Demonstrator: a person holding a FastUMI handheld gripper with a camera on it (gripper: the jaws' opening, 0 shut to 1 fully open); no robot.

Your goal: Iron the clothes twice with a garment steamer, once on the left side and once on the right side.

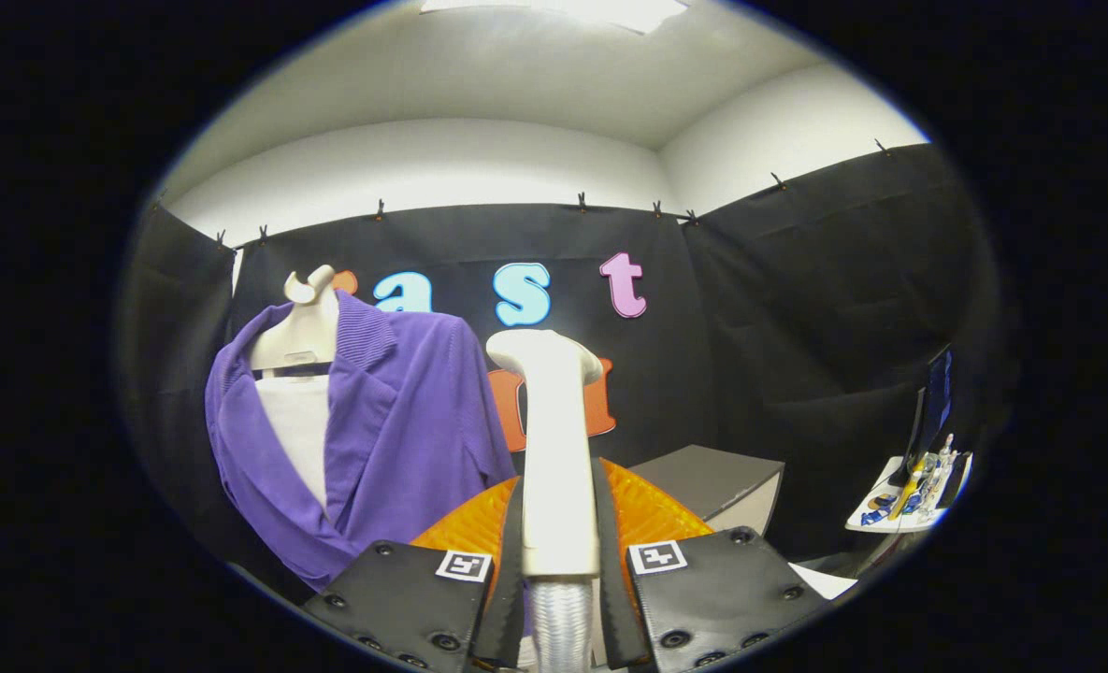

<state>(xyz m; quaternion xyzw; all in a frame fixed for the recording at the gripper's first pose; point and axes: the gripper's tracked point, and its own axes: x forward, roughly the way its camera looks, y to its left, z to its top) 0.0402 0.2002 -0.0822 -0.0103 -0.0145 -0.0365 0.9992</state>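
My gripper (559,523) is shut on the garment steamer handle (556,458), a cream-white upright wand with a rounded head on top and a ribbed silver hose below. Both fingers press its sides. A purple jacket (404,421) hangs on a cream hanger or bust form (301,332) over a white inner shirt (296,421), to the left of and beyond the steamer. The steamer head stands apart from the jacket's right edge, not touching it.
A grey box or table top (712,481) sits beyond the fingers to the right. Farther right, a white shelf (899,505) holds small items, with a dark screen (932,407) above it. Black cloth walls enclose the booth.
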